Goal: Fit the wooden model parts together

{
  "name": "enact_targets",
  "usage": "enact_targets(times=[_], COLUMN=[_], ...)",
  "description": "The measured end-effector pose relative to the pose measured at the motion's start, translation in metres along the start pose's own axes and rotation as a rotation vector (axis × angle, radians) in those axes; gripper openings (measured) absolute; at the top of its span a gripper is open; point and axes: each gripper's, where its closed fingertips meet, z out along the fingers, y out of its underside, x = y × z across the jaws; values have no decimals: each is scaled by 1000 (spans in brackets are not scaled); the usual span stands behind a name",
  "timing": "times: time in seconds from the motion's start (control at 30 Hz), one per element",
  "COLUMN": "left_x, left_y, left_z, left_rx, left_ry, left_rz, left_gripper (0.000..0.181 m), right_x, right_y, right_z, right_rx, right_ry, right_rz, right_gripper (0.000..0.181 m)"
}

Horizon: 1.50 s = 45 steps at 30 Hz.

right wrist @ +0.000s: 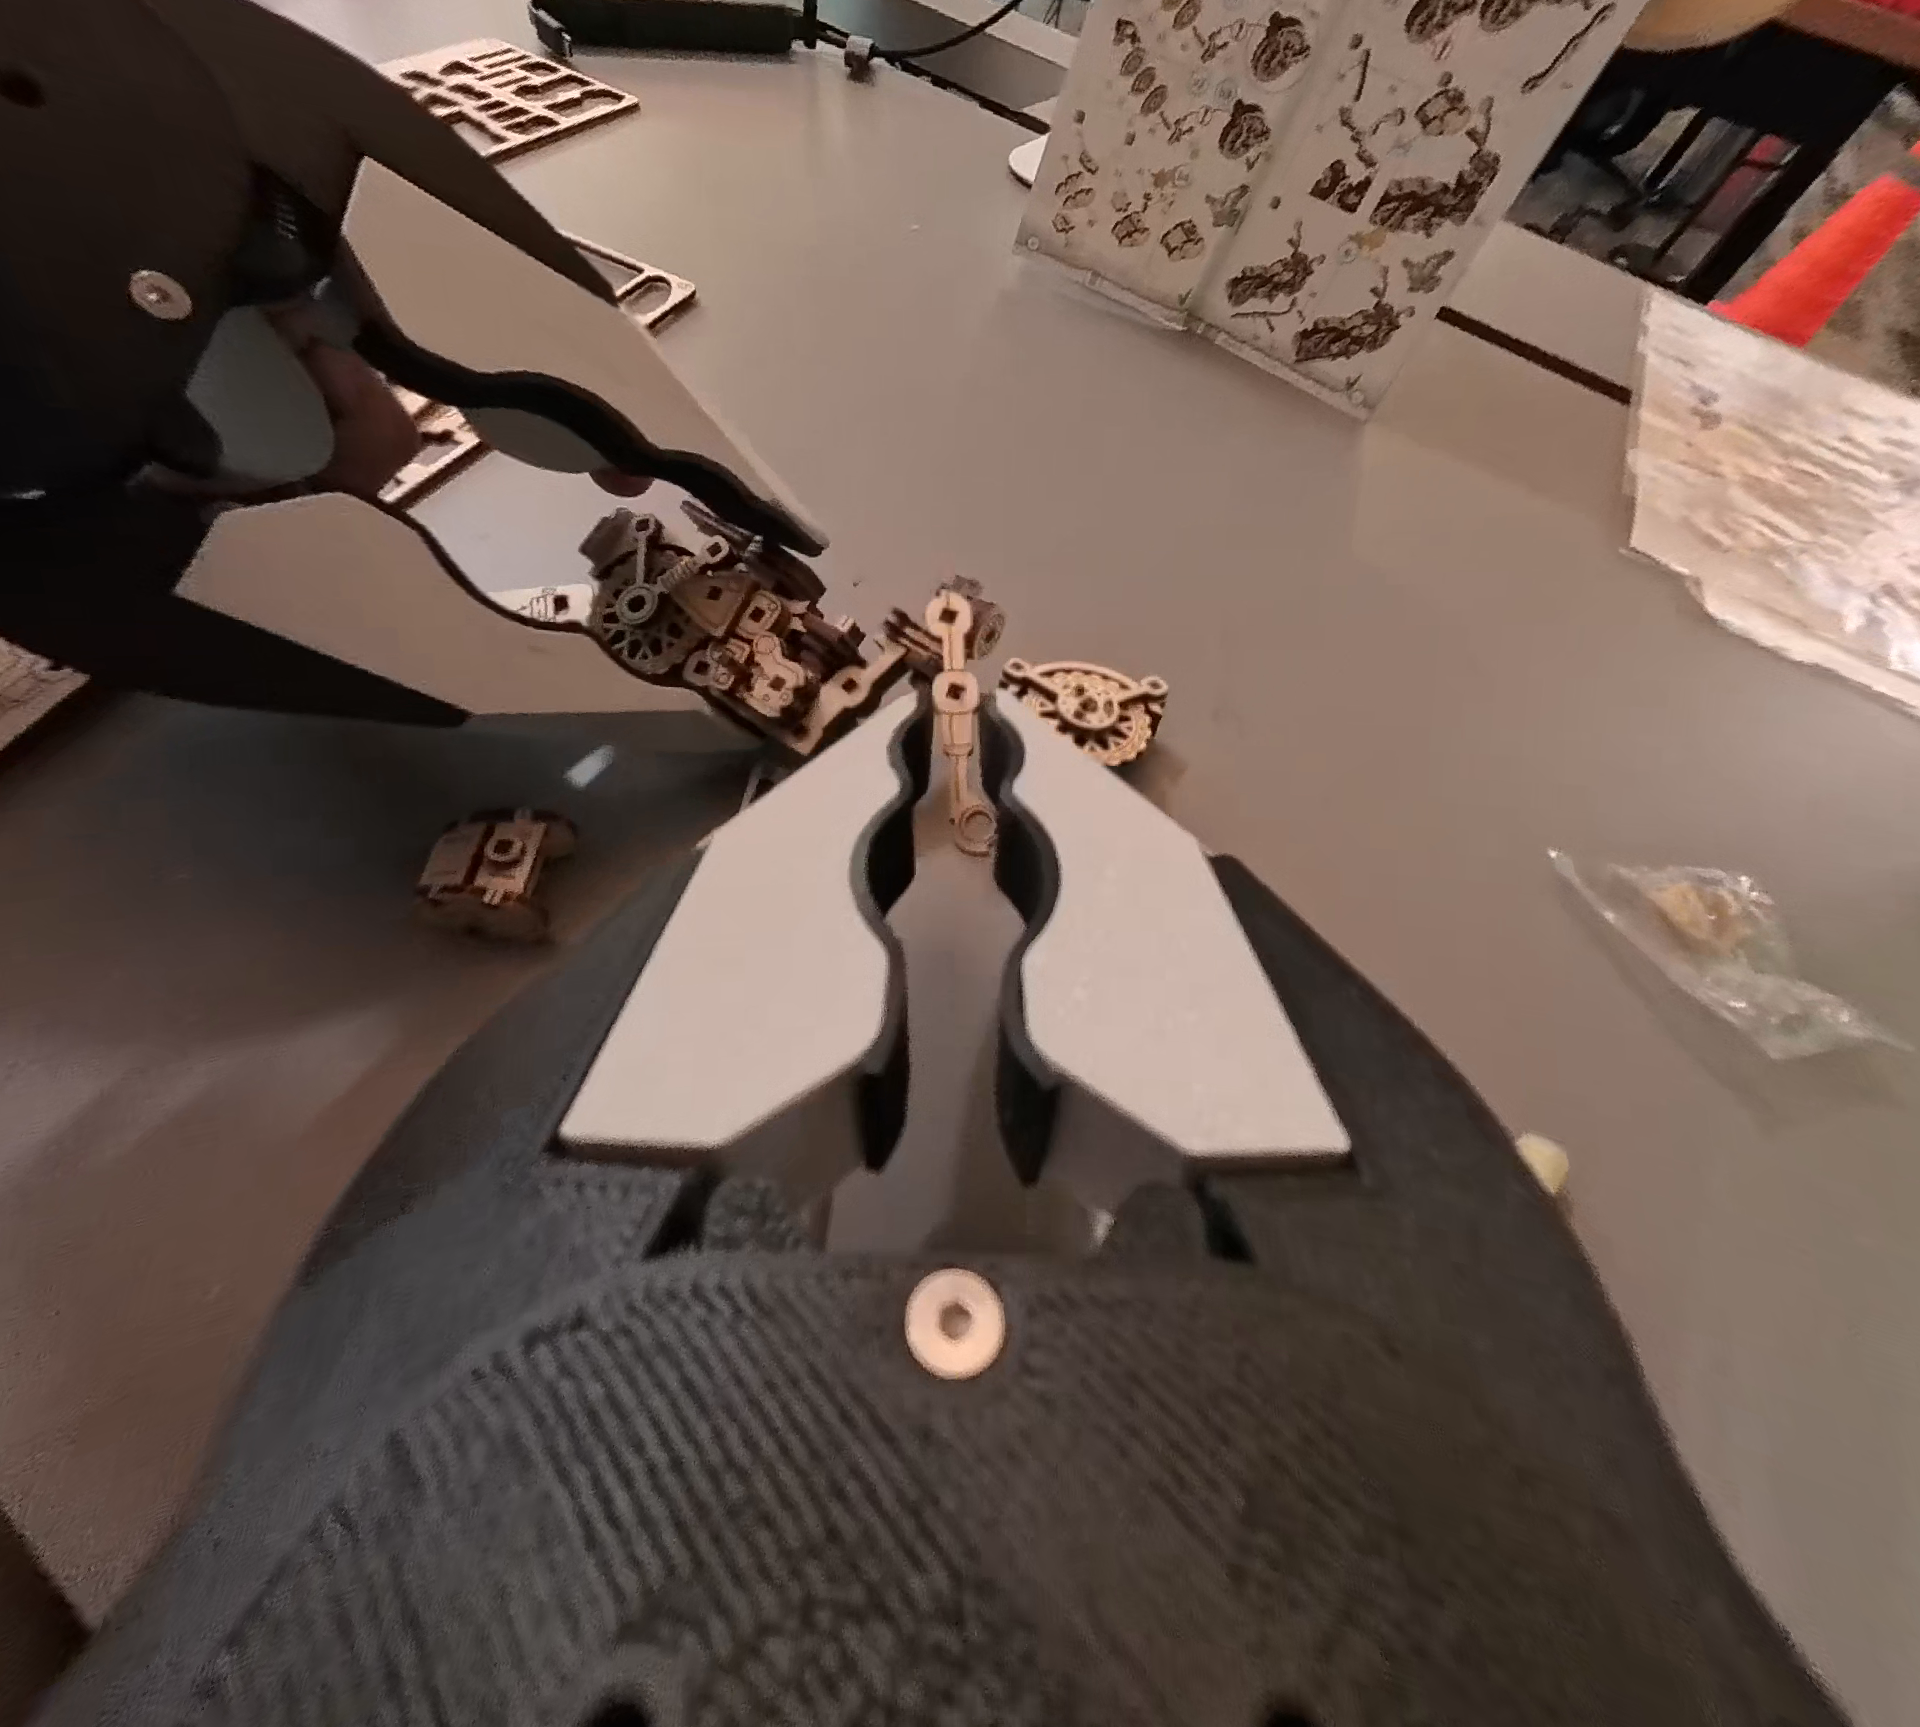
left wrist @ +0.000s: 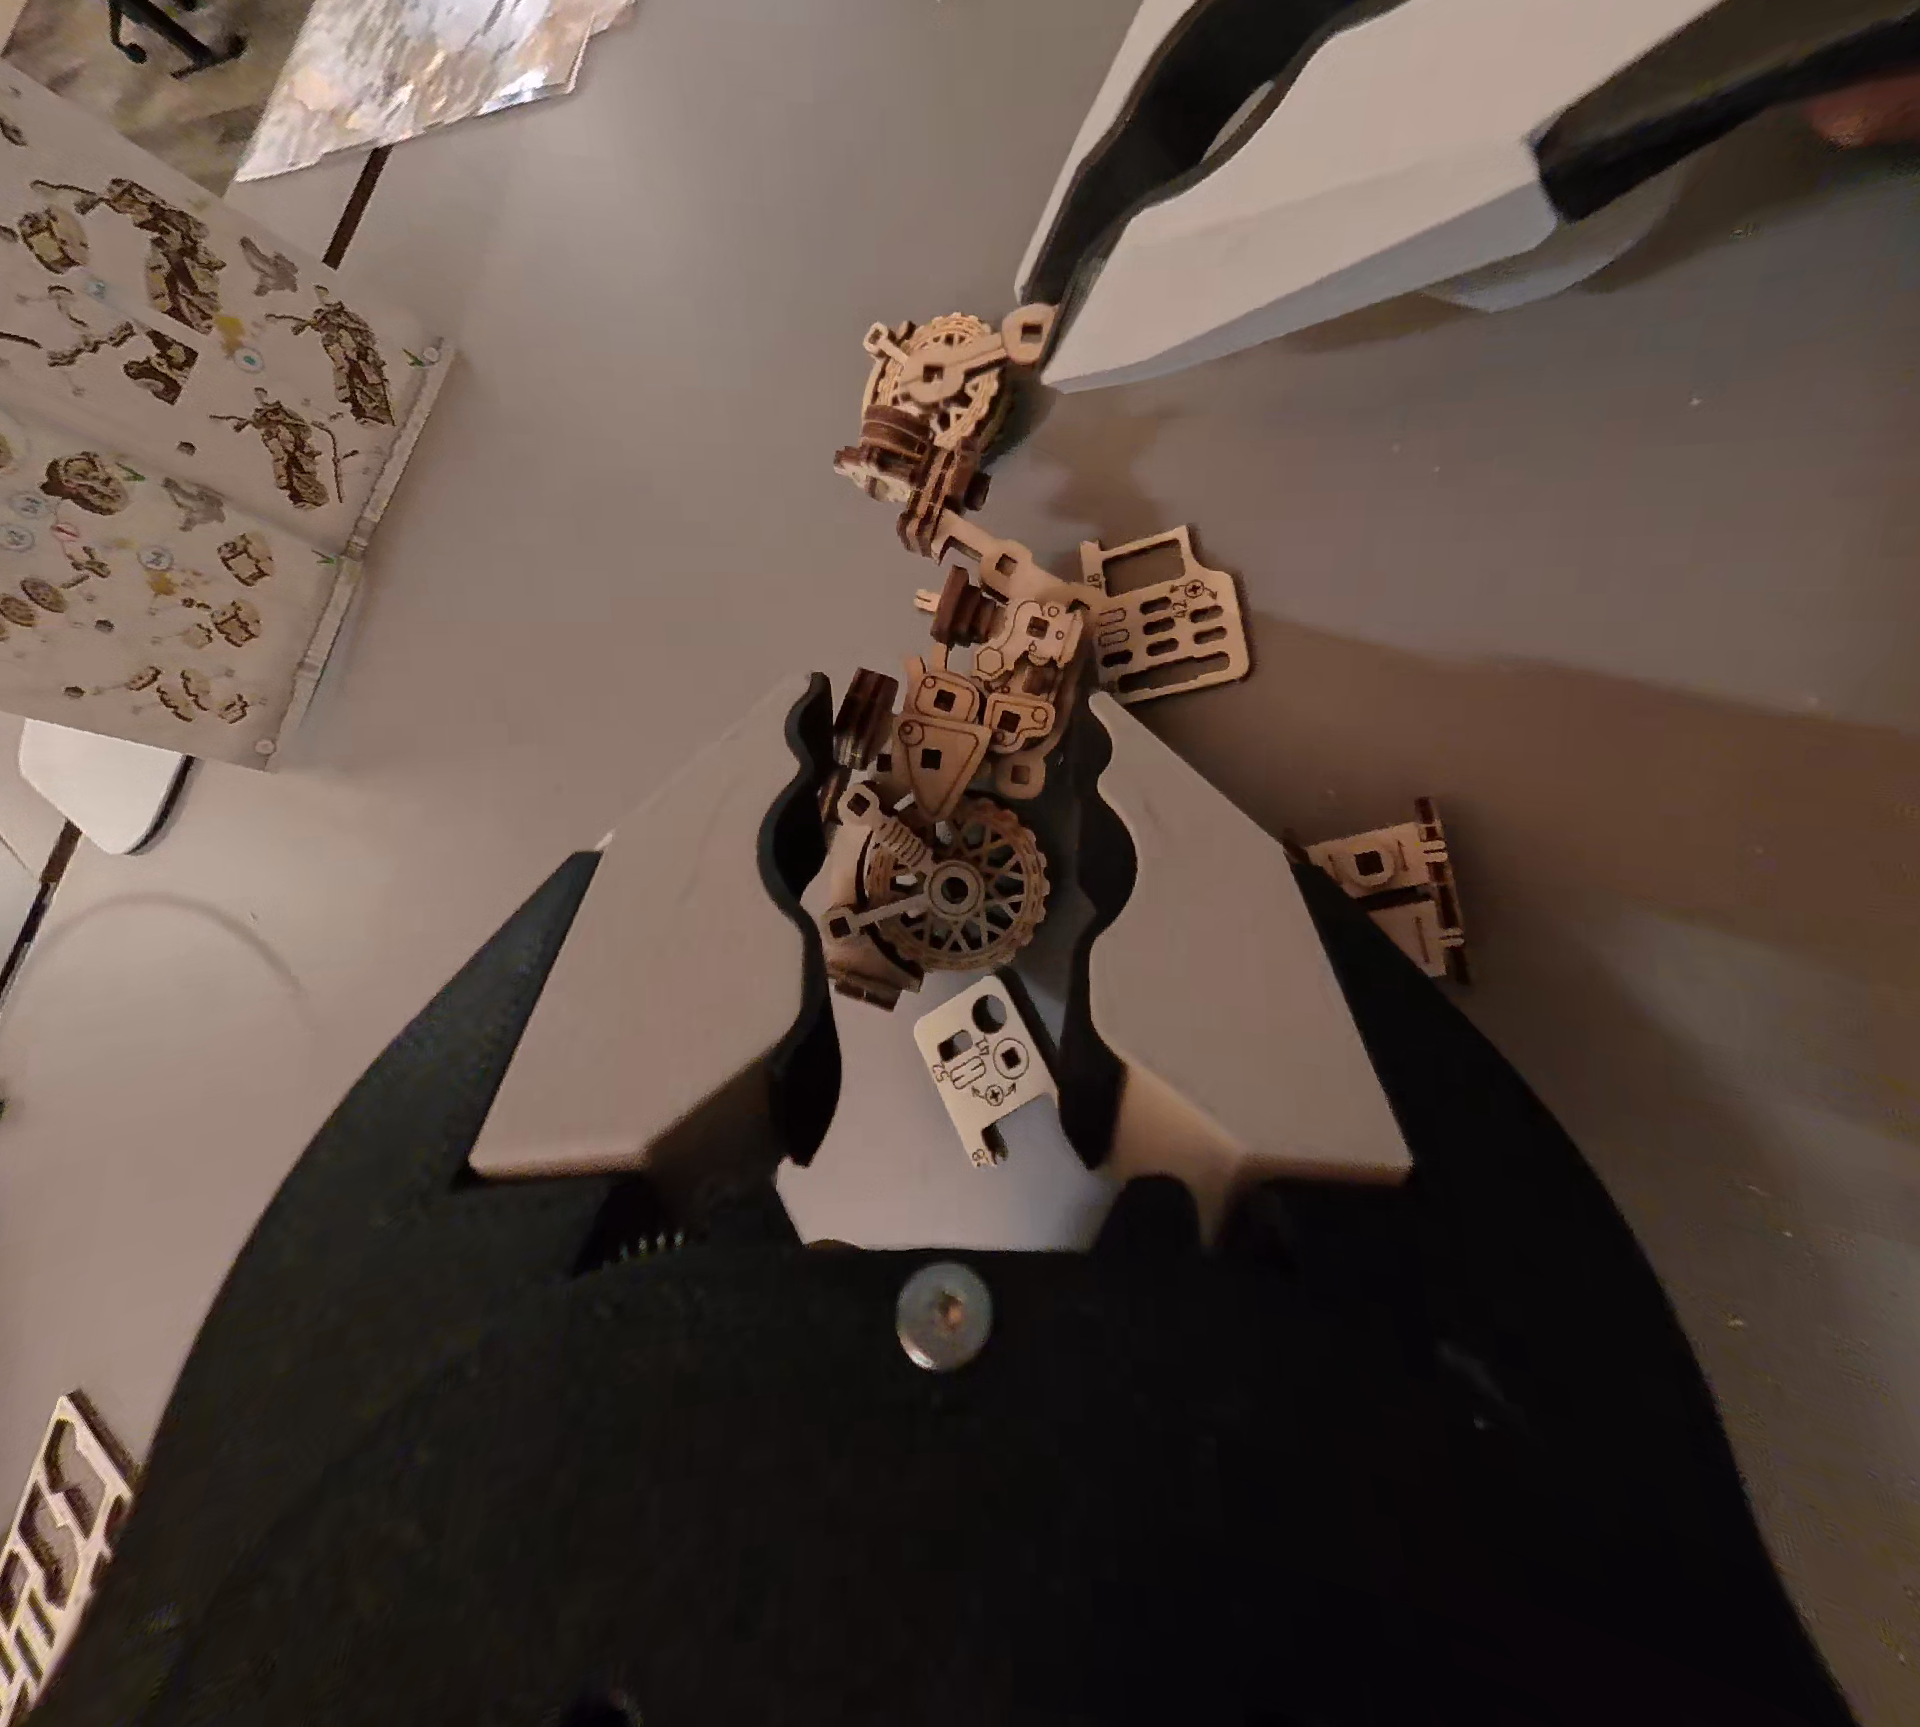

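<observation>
1. Assembly of wooden gears sits clamped between the left tool's fingers, tilted above the tabletop, likely steadied for joining.
2. Right tool pinches a slim linkage arm, its end aimed at the assembly just ahead.
3. Loose wheel piece lies beside the right tool's tips.

Two grippers, one instruction sheet.

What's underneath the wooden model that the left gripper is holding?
Under the wooden model, a flat pale wooden card with cut-out holes lies on the grey table. The left gripper hides that card's right edge.
</observation>
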Motion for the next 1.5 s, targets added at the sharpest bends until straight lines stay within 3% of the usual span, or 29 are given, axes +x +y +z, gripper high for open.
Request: enact_targets(times=[0.43, 1.5], left_x=[-1, -2], left_y=[-9, -16], left_z=[-6, -9], left_rx=[28, 55], left_ry=[-24, -33], left_rz=[-2, -26], left_gripper=[42, 43], right_x=[-1, 2], right_y=[-9, -10], right_z=[10, 9], right_rx=[21, 26], right_ry=[83, 104], right_rz=[-68, -60], right_gripper=[7, 7])
